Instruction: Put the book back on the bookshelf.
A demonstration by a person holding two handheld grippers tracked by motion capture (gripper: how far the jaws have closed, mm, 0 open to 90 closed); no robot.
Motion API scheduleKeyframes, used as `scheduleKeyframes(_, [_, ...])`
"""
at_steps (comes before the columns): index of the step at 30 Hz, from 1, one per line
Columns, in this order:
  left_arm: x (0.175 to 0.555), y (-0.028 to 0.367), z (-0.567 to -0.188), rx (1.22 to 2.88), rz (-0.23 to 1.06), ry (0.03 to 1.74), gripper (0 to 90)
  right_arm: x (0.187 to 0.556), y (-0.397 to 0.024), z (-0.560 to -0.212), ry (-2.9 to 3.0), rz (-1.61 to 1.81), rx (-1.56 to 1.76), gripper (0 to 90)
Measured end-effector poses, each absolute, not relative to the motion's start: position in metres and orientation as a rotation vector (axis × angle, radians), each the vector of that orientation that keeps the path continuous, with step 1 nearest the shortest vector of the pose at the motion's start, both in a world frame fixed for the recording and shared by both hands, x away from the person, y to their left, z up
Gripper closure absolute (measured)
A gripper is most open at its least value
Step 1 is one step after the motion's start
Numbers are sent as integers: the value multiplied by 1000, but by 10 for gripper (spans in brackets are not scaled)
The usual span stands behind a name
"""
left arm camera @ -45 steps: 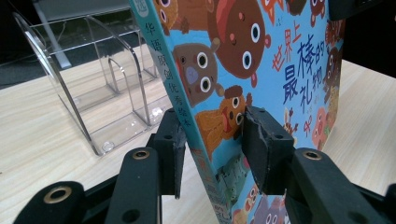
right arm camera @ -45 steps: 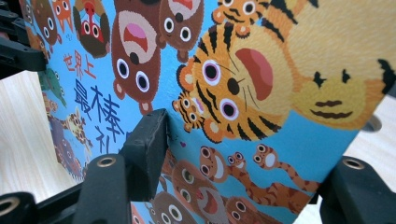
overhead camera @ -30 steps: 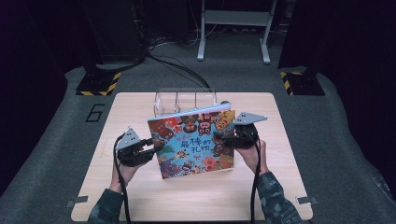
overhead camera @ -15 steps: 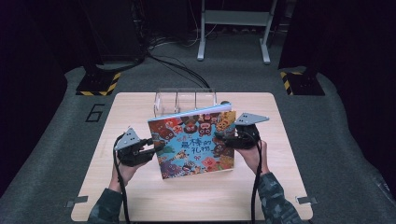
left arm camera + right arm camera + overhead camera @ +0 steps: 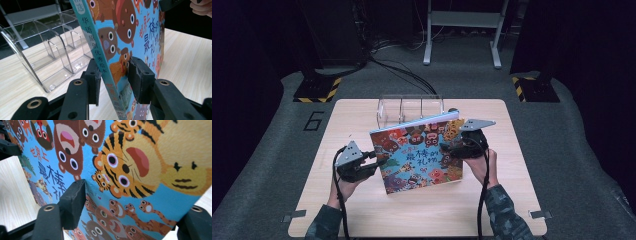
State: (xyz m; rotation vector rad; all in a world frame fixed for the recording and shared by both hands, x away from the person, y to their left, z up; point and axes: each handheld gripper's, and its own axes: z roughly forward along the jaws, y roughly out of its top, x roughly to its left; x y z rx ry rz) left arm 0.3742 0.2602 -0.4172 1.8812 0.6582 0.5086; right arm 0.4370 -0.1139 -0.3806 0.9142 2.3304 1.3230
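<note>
Bright blue, the picture book with cartoon animals on its cover is held tilted above the middle of the wooden bench. The left gripper, at the book's nine o'clock, has its jaws closed on the spine edge. At three o'clock, the right gripper has just been opening its jaws, with the book's edge between them. A clear acrylic rack stands at twelve o'clock, just behind the book.
</note>
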Motion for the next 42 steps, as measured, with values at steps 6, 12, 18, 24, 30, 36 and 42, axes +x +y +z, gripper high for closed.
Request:
scheduleKeyframes(6, [371,262,-416,1890,530,634,639,438,-113,-382,2288,1388,900,312])
scheduleKeyframes(12, [370,265,-414,1881,552,617,671,436,-112,-382,2273,1423,885,314])
scheduleKeyframes(18, [373,266,-414,1860,504,618,645,437,-114,-383,2284,1436,869,324])
scheduleKeyframes(24, [379,268,-415,1808,437,617,600,432,-116,-383,2277,1450,839,341])
scheduleKeyframes(30, [380,264,-412,1781,404,549,648,433,-118,-386,2296,1451,852,322])
scheduleKeyframes(36, [379,250,-405,1836,420,457,630,431,-122,-389,2311,1456,842,319])
scheduleKeyframes(42, [383,248,-404,1848,376,450,595,428,-122,-388,2314,1436,837,325])
